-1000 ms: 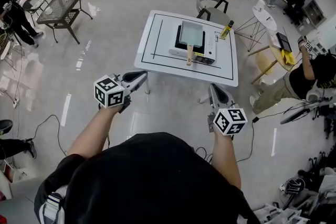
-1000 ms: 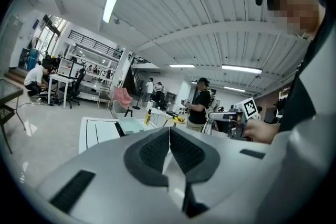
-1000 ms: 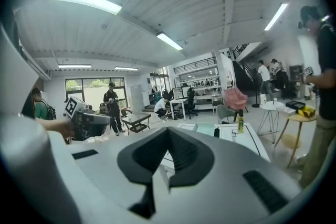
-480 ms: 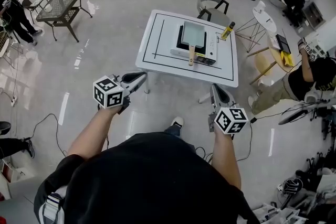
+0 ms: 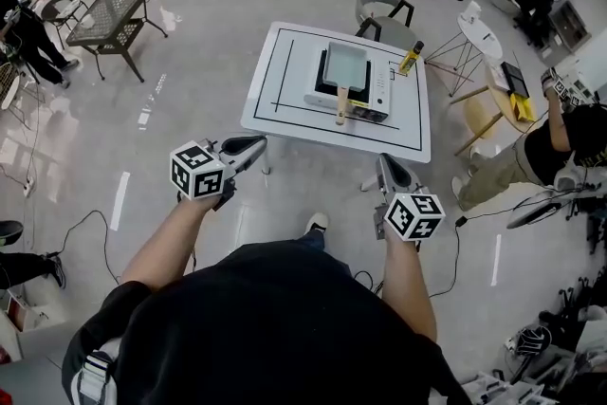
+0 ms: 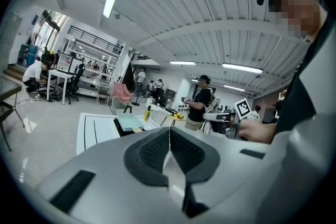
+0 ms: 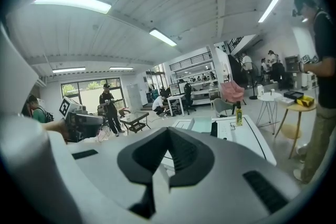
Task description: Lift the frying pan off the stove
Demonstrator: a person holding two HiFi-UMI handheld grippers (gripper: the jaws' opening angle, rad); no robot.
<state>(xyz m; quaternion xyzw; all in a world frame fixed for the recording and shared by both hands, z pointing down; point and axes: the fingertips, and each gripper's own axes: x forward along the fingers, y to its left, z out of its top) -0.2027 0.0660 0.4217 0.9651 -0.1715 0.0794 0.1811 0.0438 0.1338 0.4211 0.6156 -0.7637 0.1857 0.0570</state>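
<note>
Frying pan [image 5: 347,64], square, its pale handle pointing toward the wearer, sits on the stove [image 5: 381,86] upon the white desk [image 5: 270,100], untouched. Compared with a second ago, a shoe [image 5: 319,222] now shows below the torso, which reads as a step of approach. Left tongs [image 5: 256,145] and right tongs [image 5: 388,168] are pressed together, empty and well short of the desk; reaching, opening and grasping all remain

Shoe [image 5: 319,222]: newly in view at 6 o'clock from the table [image 5: 285,100], just above the black shirt [image 5: 275,327]; not seen a second ago.
Table, frying pan [image 5: 346,66]: slightly lower in the head view.
Bystander [image 5: 545,147] at 3 o'clock: shifted slightly right.
</note>
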